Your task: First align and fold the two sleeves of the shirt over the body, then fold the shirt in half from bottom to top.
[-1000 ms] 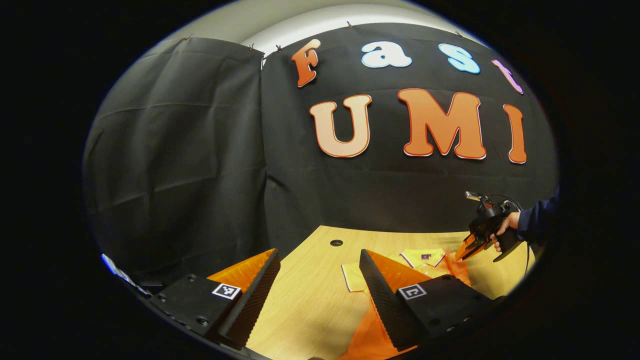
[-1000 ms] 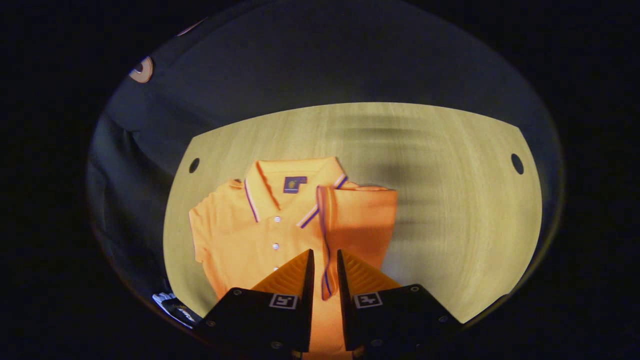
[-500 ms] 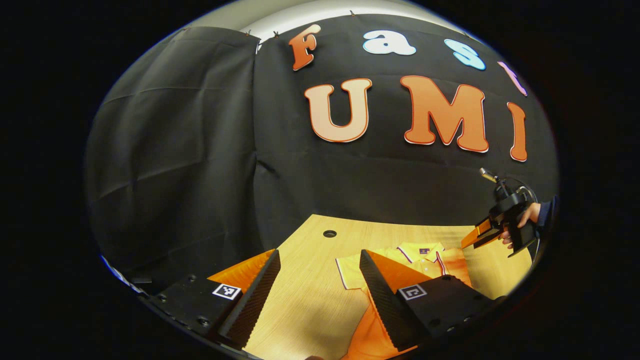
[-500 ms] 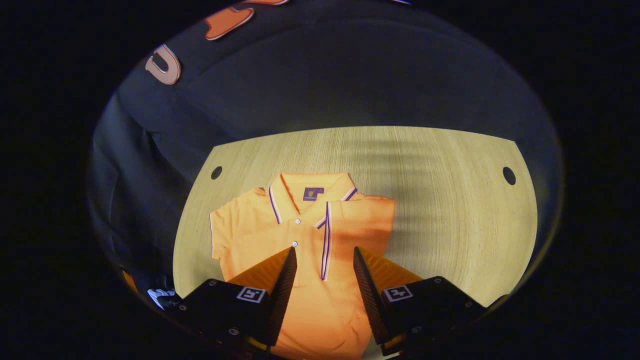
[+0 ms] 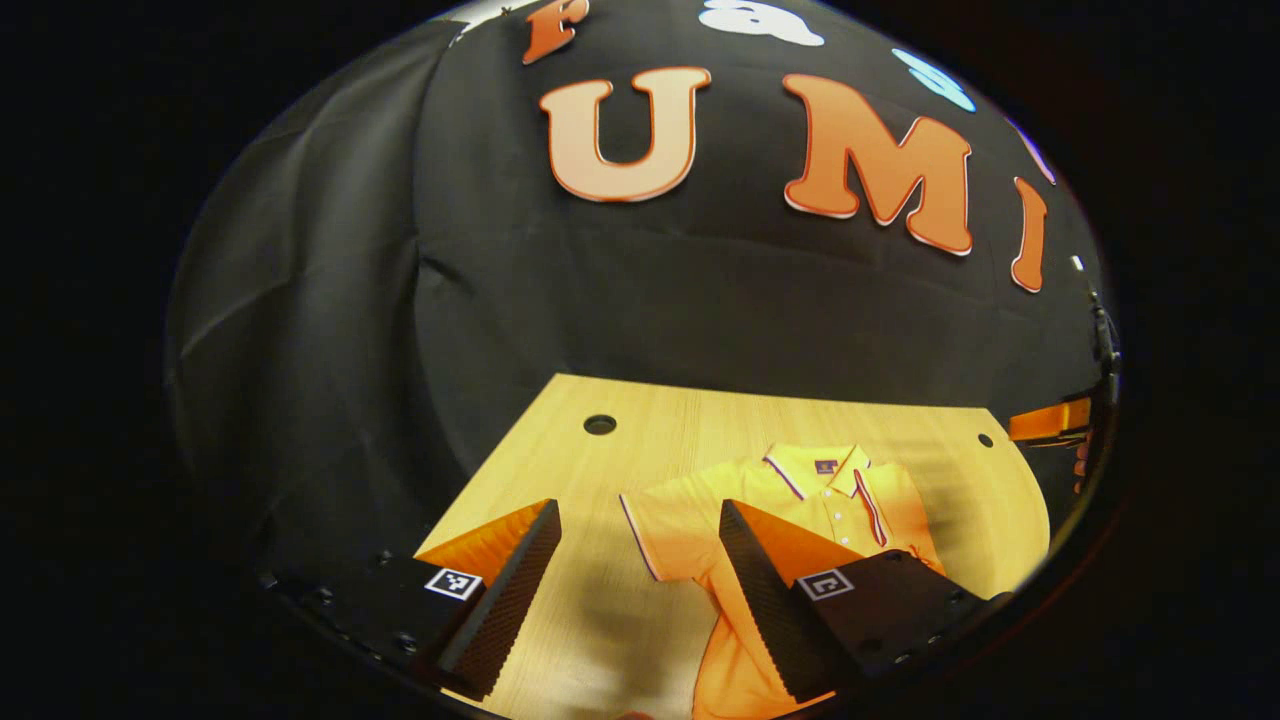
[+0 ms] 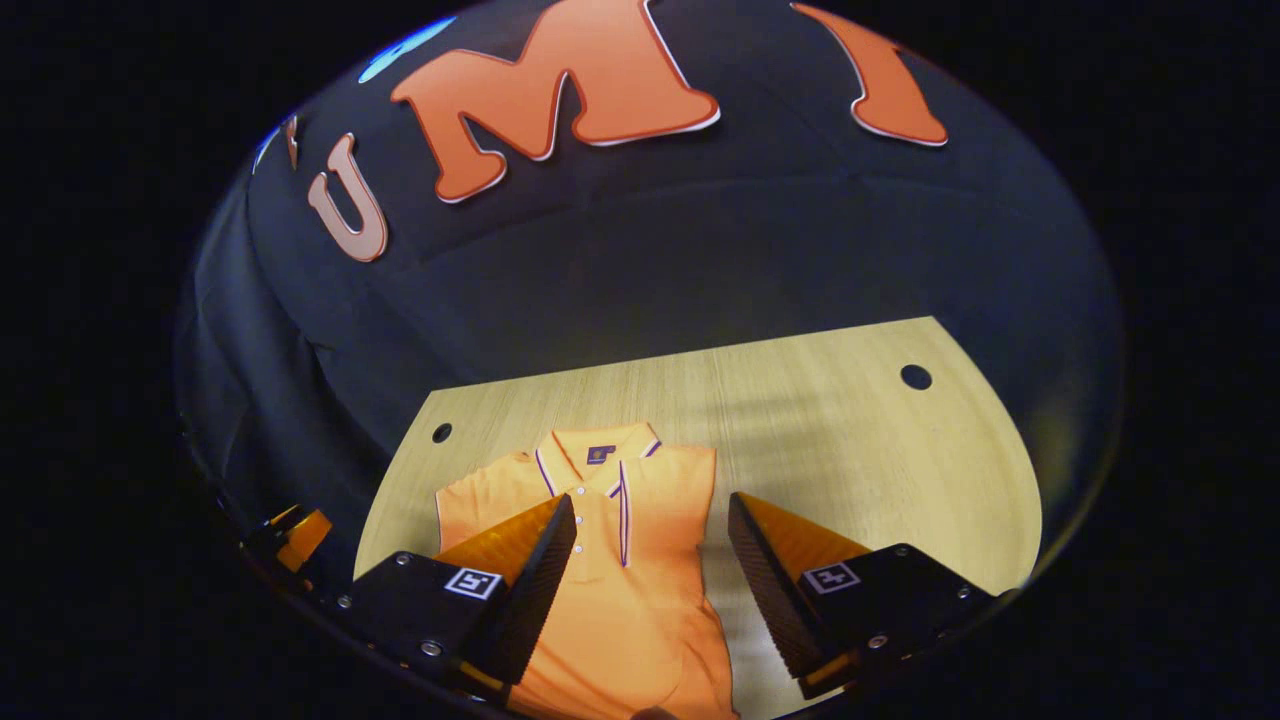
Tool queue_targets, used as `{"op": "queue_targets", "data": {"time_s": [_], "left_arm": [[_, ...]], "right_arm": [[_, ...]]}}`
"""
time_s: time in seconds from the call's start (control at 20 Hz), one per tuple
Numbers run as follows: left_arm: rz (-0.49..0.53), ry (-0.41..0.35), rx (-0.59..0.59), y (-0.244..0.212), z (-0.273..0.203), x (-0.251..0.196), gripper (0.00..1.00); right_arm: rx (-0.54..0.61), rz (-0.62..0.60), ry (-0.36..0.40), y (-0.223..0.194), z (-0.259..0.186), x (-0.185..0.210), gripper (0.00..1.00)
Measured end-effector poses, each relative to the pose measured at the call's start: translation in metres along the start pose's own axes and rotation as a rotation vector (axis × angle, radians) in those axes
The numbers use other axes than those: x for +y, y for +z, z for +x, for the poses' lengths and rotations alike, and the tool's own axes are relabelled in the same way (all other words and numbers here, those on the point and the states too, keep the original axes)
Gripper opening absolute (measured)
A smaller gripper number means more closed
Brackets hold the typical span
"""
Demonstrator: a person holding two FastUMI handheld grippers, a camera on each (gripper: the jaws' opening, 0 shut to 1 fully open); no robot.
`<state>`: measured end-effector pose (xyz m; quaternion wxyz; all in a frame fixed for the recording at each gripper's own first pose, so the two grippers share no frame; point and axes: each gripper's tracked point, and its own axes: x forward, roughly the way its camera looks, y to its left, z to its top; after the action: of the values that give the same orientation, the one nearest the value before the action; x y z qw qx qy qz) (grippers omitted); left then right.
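Note:
An orange polo shirt (image 6: 640, 600) lies flat on the wooden table (image 6: 850, 450), collar toward the booth wall. One sleeve (image 6: 670, 490) is folded over the body, its striped cuff beside the buttons. The other sleeve (image 6: 462, 505) lies spread out to the side. My right gripper (image 6: 650, 520) hovers open above the shirt's chest with nothing between its fingers. In the left gripper view the shirt (image 5: 830, 490) sits ahead to the right, with the spread sleeve (image 5: 665, 520) nearest. My left gripper (image 5: 640, 555) is open above the table beside that sleeve. The right gripper (image 5: 1050, 422) shows at the far right edge.
The table (image 5: 700, 420) has a round cable hole (image 5: 600, 424) near each back corner, the second hole (image 6: 915, 377) on the far side. Black cloth walls close the back and the side. Bare wood lies on both sides of the shirt.
My right gripper has opened, let go of the sleeve now lying over the body, and drawn back and up. My left gripper has tipped downward toward the table and the spread sleeve.

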<state>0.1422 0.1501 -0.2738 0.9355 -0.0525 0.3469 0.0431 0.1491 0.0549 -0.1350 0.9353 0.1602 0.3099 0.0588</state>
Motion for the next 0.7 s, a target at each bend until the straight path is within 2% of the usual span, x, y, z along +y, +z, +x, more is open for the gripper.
{"op": "queue_targets", "data": {"time_s": [0.25,0.5,0.7], "left_arm": [[-0.022,-0.087,0.125,-0.004,0.060,-0.011,0.98],[0.005,-0.078,0.315,-0.040,0.119,-0.010,0.98],[0.012,-0.054,0.419,-0.070,0.150,-0.012,0.99]], "right_arm": [[-0.171,0.019,-0.118,0.008,-0.057,-0.022,0.96],[-0.248,0.009,-0.229,-0.002,-0.099,-0.034,0.96],[-0.289,0.021,-0.265,-0.007,-0.126,-0.043,0.97]]}}
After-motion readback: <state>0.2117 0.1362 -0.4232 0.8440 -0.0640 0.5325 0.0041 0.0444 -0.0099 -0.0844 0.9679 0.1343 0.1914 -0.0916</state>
